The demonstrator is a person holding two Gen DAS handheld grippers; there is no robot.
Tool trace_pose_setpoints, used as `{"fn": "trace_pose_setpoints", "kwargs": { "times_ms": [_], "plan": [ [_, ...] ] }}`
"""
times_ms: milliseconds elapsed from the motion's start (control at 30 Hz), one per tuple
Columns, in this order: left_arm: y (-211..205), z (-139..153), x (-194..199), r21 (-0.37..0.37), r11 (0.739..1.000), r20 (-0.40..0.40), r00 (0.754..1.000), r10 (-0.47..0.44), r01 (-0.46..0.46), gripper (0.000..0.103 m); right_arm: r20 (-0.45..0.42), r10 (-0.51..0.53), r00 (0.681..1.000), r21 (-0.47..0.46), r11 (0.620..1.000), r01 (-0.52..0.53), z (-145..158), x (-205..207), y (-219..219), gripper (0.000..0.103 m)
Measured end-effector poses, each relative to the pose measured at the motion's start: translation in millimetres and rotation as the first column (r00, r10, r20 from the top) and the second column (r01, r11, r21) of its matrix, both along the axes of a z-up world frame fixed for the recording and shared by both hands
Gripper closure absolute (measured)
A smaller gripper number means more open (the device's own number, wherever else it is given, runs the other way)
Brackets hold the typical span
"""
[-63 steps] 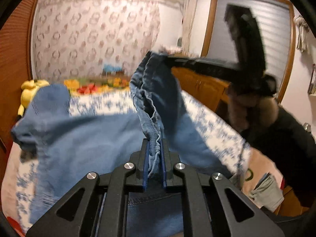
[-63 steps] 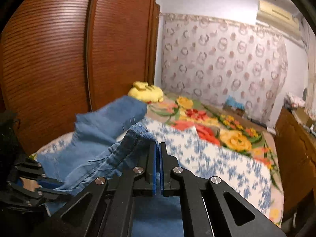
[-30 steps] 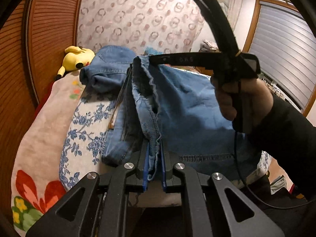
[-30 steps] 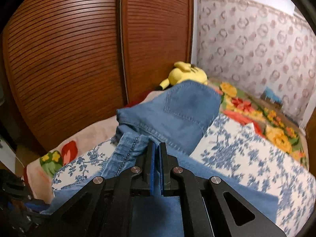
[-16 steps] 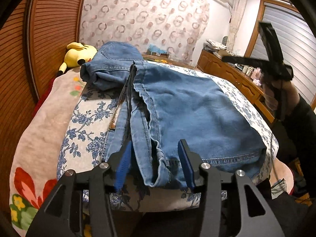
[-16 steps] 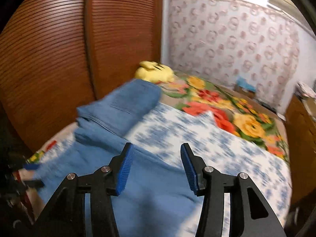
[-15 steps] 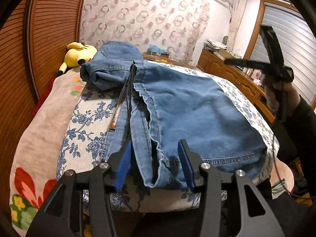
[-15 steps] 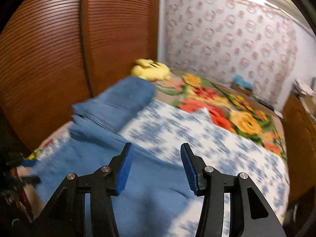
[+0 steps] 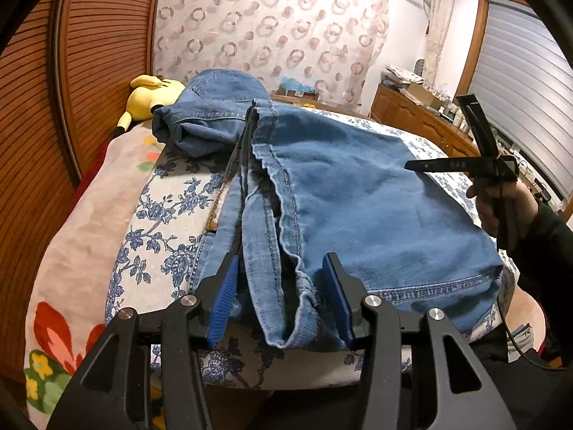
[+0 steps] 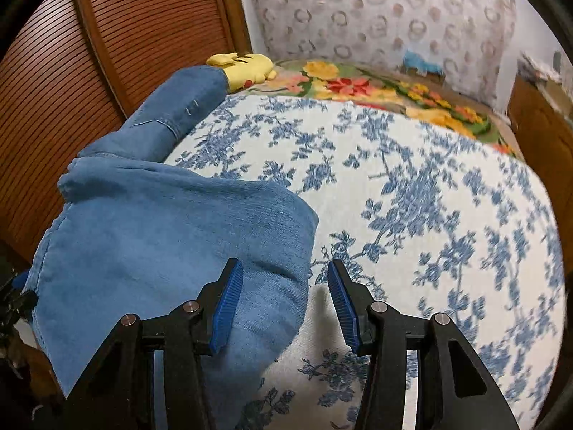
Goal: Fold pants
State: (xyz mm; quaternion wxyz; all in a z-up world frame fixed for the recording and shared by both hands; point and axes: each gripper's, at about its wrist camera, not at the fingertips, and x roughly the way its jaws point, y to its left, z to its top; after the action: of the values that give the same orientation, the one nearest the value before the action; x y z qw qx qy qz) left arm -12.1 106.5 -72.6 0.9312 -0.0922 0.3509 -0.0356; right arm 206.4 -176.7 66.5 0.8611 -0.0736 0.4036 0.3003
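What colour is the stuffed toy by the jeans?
Yellow; the stuffed toy shows best in the left wrist view.

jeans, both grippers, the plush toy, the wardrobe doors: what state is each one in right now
jeans: folded over, lying flat on the blue floral bedspread, released
left gripper: open, jaws just opened, jeans edge loose between the fingers
right gripper: open, jaws just opened, over the folded edge, gripping nothing
yellow plush toy: lying on its side by the wardrobe
wardrobe doors: shut
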Motion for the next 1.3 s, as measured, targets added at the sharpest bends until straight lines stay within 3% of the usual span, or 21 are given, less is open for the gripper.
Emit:
{"fn": "trace_pose_setpoints", "kwargs": {
  "times_ms": [167,367,433,533,667,767,900,967,1033,1067,1300],
  "plan": [
    [-0.2,-2.7,1.2,0.005,1.000,-0.002,1.000,0.001,-0.001,0.054,-0.098,0.020,0.995,0.078,0.997,-0.012,-19.4,15.8,5.6,0.052],
    [-0.2,-4.5,1.0,0.009,1.000,-0.004,1.000,0.002,-0.002,0.054,-0.109,0.040,0.993,0.136,0.990,-0.025,-20.5,30.4,17.1,0.053],
    [0.7,-5.5,0.8,0.008,1.000,-0.005,1.000,0.003,-0.003,0.054,-0.083,0.037,0.996,0.151,0.988,-0.024,-14.9,32.0,17.2,0.089],
    [0.9,-3.9,-0.6,0.009,1.000,0.003,1.000,0.004,-0.004,0.054,0.017,0.033,0.999,0.152,0.988,-0.035,5.1,16.4,14.5,0.093],
    [-4.9,5.9,-2.5,0.010,1.000,0.029,0.999,-0.017,0.017,0.054,0.170,0.038,0.985,0.115,0.992,-0.058,43.8,-14.6,4.6,0.094],
    [-13.5,14.0,1.2,0.014,0.999,0.048,0.998,-0.038,0.038,0.054,0.268,0.003,0.963,0.056,0.998,-0.019,72.5,-21.3,-8.4,0.094],
    [-26.7,23.6,12.1,0.028,0.997,0.066,0.995,-0.068,0.067,0.054,0.300,-0.091,0.950,0.002,0.995,0.095,92.9,7.4,-36.6,0.093],
    [-35.9,28.4,20.5,0.030,0.996,0.082,0.993,-0.089,0.087,0.054,0.252,-0.134,0.958,-0.055,0.987,0.152,82.0,33.3,-49.9,0.091],
    [-45.1,32.7,28.2,0.034,0.994,0.093,0.990,-0.109,0.107,0.054,0.211,-0.180,0.961,-0.091,0.975,0.203,66.9,48.7,-64.3,0.077],
    [-48.7,33.7,31.3,0.036,0.993,0.096,0.988,-0.117,0.114,0.054,0.218,-0.203,0.955,-0.095,0.969,0.228,59.7,49.3,-74.7,0.075],
    [-75.2,38.0,52.8,0.049,0.984,0.096,0.980,-0.173,0.169,0.054,0.196,-0.195,0.961,-0.070,0.975,0.212,16.0,-7.0,-127.2,0.071]
  ]
}}
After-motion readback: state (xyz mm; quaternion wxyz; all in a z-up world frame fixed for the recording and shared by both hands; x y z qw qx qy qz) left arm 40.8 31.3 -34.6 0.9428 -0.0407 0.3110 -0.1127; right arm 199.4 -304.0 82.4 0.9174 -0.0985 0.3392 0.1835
